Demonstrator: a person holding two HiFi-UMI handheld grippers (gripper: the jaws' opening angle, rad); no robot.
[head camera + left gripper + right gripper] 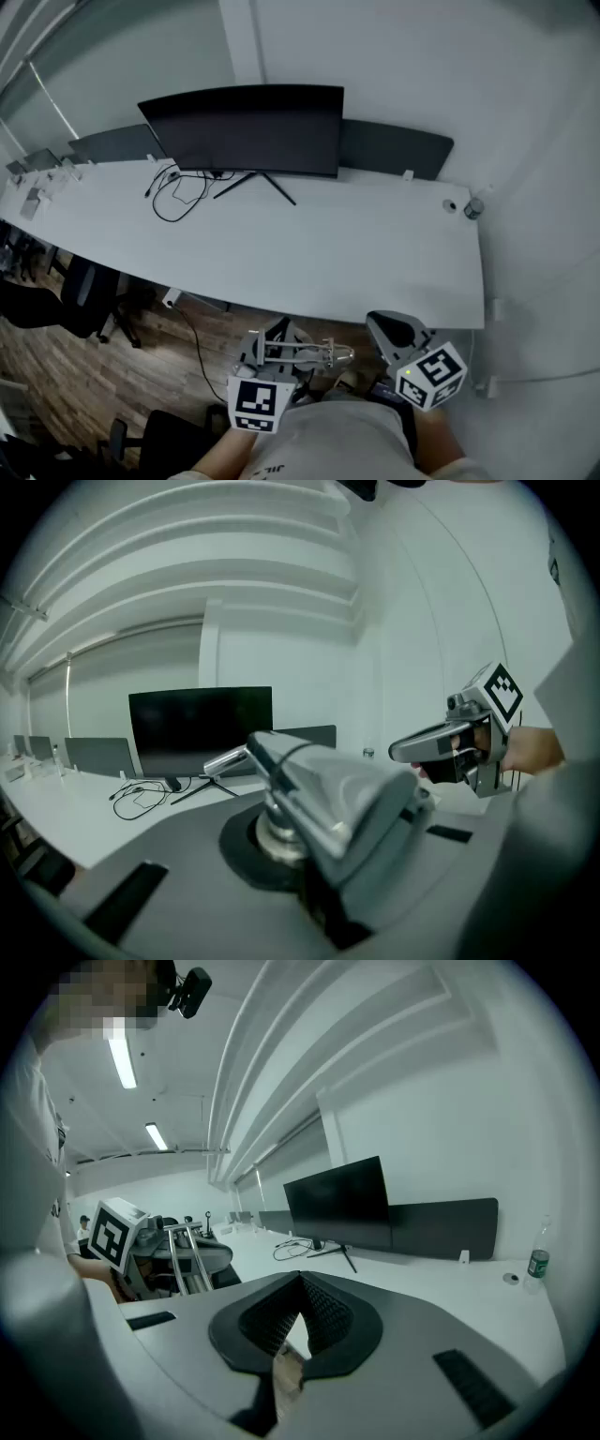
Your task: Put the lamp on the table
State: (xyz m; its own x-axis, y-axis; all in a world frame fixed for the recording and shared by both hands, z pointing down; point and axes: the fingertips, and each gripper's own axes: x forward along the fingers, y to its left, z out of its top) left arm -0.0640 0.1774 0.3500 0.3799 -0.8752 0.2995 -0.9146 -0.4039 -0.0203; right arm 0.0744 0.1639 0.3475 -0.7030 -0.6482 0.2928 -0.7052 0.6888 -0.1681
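One grip only: left gripper [272, 349] pinches the lamp [314, 355], held short of the worktop's [281, 253] near edge. Right gripper [394, 330] pressed together, empty. Risk: smooth metal lamp could pivot or slip in the pinch, or clip the edge on approach.

Long white desk [375, 253] spans the frame, upper left to right. Black monitor [248, 127] stands on it at upper centre on a splayed-leg stand. Loose black cables [173, 192] lie just left of the stand. Small bottle [473, 207] and a round cap-like item [450, 205] sit at far right. Small unclear items [42, 183] sit at the far left end.
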